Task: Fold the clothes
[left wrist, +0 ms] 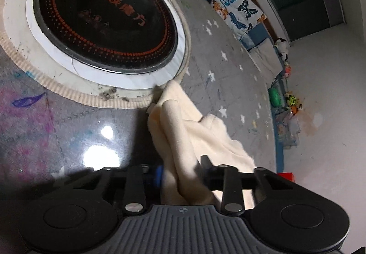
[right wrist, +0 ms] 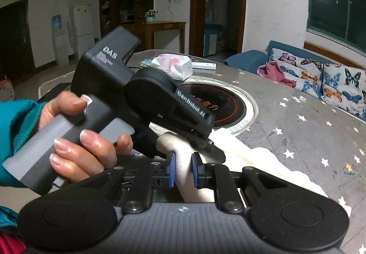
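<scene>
A cream fleece garment [left wrist: 183, 130] lies bunched on the grey star-print table [left wrist: 224, 57], its far tip at the rim of the round cooktop [left wrist: 103, 18]. My left gripper [left wrist: 181, 173] is shut on a thick fold of it close to the camera. In the right wrist view the same garment [right wrist: 258, 162] trails right over the table. My right gripper [right wrist: 183, 171] is shut on a rolled fold of it between blue pads [right wrist: 171, 171]. The left gripper body [right wrist: 128, 93], held by a hand, pinches the cloth just beyond my right fingers.
A black induction cooktop [right wrist: 228, 107] is set in the table centre. A tissue pack [right wrist: 173, 66] and a white remote [right wrist: 203, 65] lie at the far side. A butterfly-print sofa [right wrist: 331, 80] with a pink garment [right wrist: 276, 73] stands right. Toys [left wrist: 290, 98] lie on the floor.
</scene>
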Demonstrator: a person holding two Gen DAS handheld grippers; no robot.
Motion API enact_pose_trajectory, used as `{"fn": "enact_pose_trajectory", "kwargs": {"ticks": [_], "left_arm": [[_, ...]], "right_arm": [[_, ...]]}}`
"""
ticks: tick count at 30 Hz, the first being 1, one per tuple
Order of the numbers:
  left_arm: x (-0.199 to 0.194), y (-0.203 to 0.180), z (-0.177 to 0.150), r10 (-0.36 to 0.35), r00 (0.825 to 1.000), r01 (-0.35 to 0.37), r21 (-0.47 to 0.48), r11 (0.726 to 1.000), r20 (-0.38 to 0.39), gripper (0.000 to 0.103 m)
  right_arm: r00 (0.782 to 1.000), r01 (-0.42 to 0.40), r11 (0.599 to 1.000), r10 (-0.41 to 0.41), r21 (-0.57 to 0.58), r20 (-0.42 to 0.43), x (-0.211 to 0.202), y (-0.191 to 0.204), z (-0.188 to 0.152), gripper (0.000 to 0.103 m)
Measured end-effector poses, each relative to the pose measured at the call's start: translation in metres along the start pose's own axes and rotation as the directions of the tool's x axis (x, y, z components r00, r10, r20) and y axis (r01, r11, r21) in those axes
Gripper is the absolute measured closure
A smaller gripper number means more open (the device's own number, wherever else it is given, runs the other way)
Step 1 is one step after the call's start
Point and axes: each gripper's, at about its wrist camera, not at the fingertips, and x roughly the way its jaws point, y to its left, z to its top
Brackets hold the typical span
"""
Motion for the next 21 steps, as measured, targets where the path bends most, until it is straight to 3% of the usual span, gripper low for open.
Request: {"fn": "enact_pose_trajectory", "kwargs": {"ticks": [6, 10, 14, 18, 21], "left_arm": [[0.001, -0.003, -0.001, 0.019, 1.0, -0.019, 0.048, 0.999, 0.007, 0.078], [0.001, -0.008, -0.005, 0.042, 0.999, -0.044, 0.088, 0.995, 0.025, 0.078], [0.001, -0.012, -0.007, 0.063, 0.997, -0.068, 0.12, 0.99, 0.043, 0.078], [0.001, -0.017, -0.009, 0.085, 0.995, -0.092, 0.152, 0.984, 0.058, 0.078], [0.002, -0.02, -0.01, 0.103, 0.992, -0.114, 0.179, 0.977, 0.071, 0.078]], "right_arm": [[0.998, 0.055, 0.993, -0.058, 0.103, 0.032, -0.019, -0.023, -0.01, 0.085], [0.982, 0.187, 0.967, -0.191, 0.174, 0.007, -0.031, -0.054, -0.023, 0.083], [0.94, 0.338, 0.892, -0.336, 0.301, -0.059, -0.041, -0.1, -0.045, 0.068], [0.905, 0.419, 0.816, -0.412, 0.4, -0.106, -0.051, -0.134, -0.07, 0.065], [0.896, 0.433, 0.786, -0.427, 0.442, -0.119, -0.057, -0.145, -0.083, 0.061]]}}
